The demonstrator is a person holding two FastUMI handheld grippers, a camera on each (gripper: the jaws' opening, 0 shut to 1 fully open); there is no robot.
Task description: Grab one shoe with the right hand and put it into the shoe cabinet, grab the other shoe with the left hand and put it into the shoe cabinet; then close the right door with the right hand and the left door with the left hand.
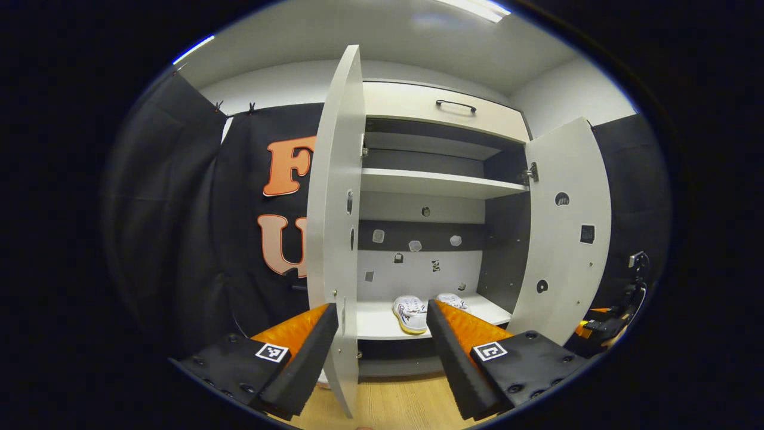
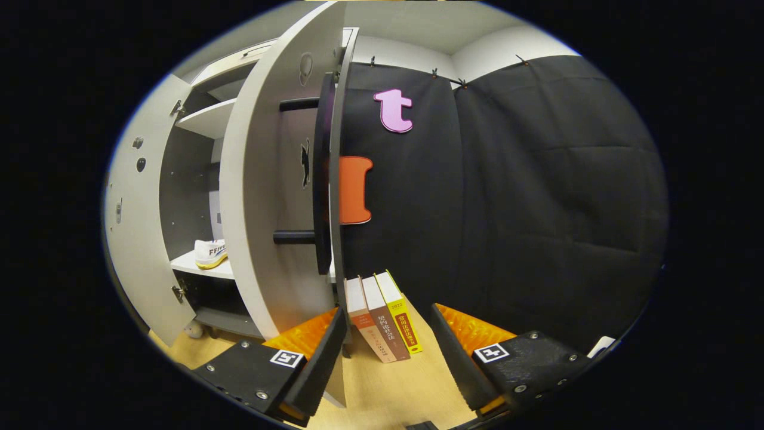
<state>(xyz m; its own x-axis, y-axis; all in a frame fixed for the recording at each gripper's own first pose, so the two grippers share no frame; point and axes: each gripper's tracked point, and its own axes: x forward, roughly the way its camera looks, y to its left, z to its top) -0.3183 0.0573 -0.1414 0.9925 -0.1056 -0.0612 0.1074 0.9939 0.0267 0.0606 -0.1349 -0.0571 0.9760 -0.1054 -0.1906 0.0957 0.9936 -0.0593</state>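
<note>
The white shoe cabinet point(image 1: 444, 104) stands with both doors swung out. Two white shoes point(image 1: 410, 313) point(image 1: 453, 301) sit side by side on its bottom shelf point(image 1: 379, 325). My left gripper point(image 1: 382, 352) is open in front of the cabinet; the left door point(image 1: 337, 209) shows edge-on, its lower edge between my fingers, close to the left one. In the right gripper view, my right gripper point(image 2: 388, 352) is open at the outer side of the right door point(image 2: 262, 197), whose edge and black handle point(image 2: 322, 173) rise just above the left finger. One shoe point(image 2: 210, 254) shows inside.
Three books point(image 2: 382, 325) lean upright on the wooden floor point(image 2: 388, 394) just past the right door. Empty upper shelves point(image 1: 436, 182) and a drawer with a black handle point(image 1: 455, 106) sit above. The other gripper point(image 1: 609, 325) shows low beyond the right door point(image 1: 567, 239).
</note>
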